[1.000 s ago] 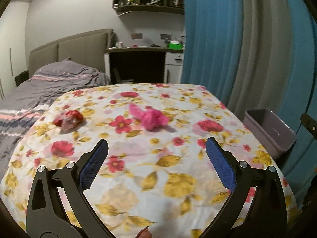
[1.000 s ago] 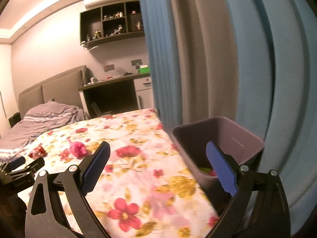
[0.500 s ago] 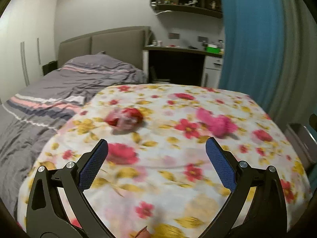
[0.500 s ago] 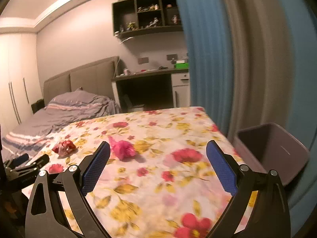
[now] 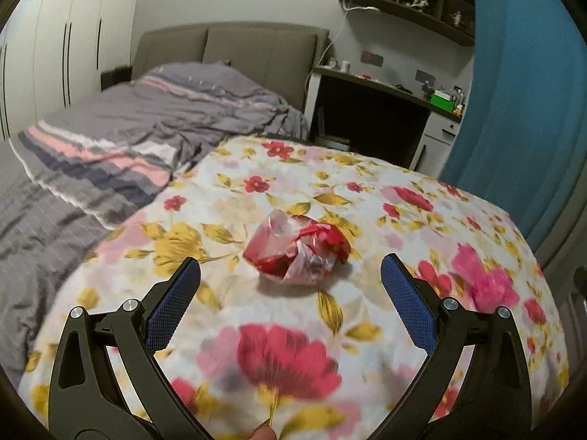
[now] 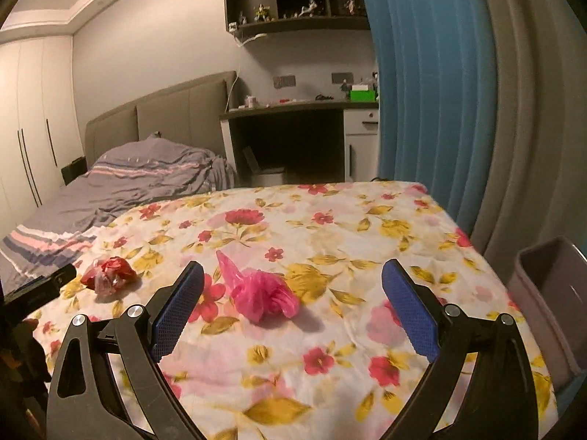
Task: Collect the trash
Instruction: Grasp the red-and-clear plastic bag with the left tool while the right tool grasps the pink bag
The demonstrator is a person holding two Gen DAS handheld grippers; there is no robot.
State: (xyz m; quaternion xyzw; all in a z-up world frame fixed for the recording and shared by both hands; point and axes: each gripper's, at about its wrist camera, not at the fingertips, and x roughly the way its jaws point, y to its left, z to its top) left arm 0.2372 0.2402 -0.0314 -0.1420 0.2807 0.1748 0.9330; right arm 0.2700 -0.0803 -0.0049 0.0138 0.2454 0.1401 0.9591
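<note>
Flowered cloth covers the bench, and on it sit a crumpled red wrapper and a pink bag (well apart). Left gripper hangs just short of the wrapper, jaws spread wide and empty; right gripper faces the pink bag, jaws wide too, with the bin off the bench's right edge.

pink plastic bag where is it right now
In the right wrist view the pink plastic bag lies on the floral tablecloth, right of the red wrapper.
</note>
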